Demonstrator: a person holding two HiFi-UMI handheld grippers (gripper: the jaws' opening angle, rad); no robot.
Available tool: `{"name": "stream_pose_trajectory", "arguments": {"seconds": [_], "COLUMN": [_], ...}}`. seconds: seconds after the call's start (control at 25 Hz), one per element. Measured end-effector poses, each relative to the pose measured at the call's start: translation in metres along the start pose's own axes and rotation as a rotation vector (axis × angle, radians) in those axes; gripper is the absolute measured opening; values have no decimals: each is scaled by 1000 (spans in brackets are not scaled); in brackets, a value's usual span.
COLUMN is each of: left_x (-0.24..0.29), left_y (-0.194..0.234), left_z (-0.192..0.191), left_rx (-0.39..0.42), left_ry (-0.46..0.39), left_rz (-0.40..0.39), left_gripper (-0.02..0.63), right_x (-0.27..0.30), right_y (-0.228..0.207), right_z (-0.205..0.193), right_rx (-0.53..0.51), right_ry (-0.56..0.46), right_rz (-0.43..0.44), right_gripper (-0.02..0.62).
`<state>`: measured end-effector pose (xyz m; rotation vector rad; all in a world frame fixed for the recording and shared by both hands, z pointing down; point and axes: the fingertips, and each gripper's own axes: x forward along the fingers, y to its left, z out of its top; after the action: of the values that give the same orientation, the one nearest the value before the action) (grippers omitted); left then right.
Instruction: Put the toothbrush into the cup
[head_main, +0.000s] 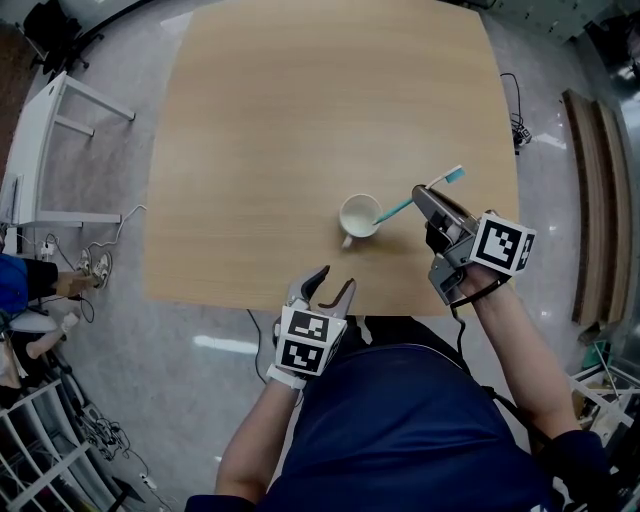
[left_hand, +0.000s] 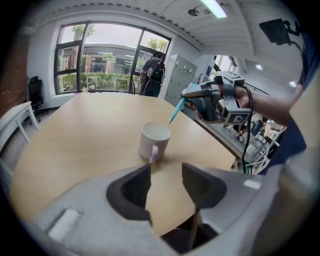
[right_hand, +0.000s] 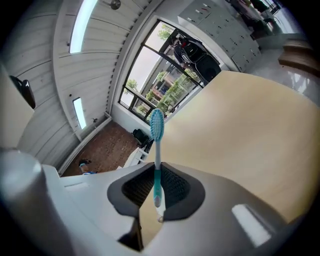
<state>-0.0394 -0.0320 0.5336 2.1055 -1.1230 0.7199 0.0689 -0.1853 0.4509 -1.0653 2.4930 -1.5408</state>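
**Toothbrush tilted handle-first at the cup's rim**

In the head view the right claw (head_main: 418, 192) is clenched on the toothbrush (head_main: 398, 209), right of centre in the frame. It grips partway along the shaft. The bristle head points up and right, and the teal handle slants down-left toward the white cup (head_main: 343, 218). The handle tip seems to hover just at the cup's right rim and is not yet inside. That slant probably lets the handle go in first, with the bristles staying on top. The cup stands upright on the table (head_main: 300, 120), near its lower edge. The left claw (head_main: 335, 280) waits at that edge below the cup, released, with only bare table between its jaws. It likely stays clear because the cup needs no steadying.
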Motion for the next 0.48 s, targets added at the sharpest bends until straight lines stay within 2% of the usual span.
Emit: {"name": "stream_pose_trajectory", "arguments": {"seconds": [0.2,0.48], "left_x": [-1,1], "left_y": [3,10], "left_z": [2,2], "left_rx": [-16,-21], "left_ry": [5,18], "left_rz": [-3,-6], "left_gripper": [196,195], "right_x": [12,27], "right_y": [-1,-10], "right_z": [-2,-10], "right_rx": [31,5], "right_ry": [0,41], "right_rz": [8,-43], "right_gripper": [44,44]}}
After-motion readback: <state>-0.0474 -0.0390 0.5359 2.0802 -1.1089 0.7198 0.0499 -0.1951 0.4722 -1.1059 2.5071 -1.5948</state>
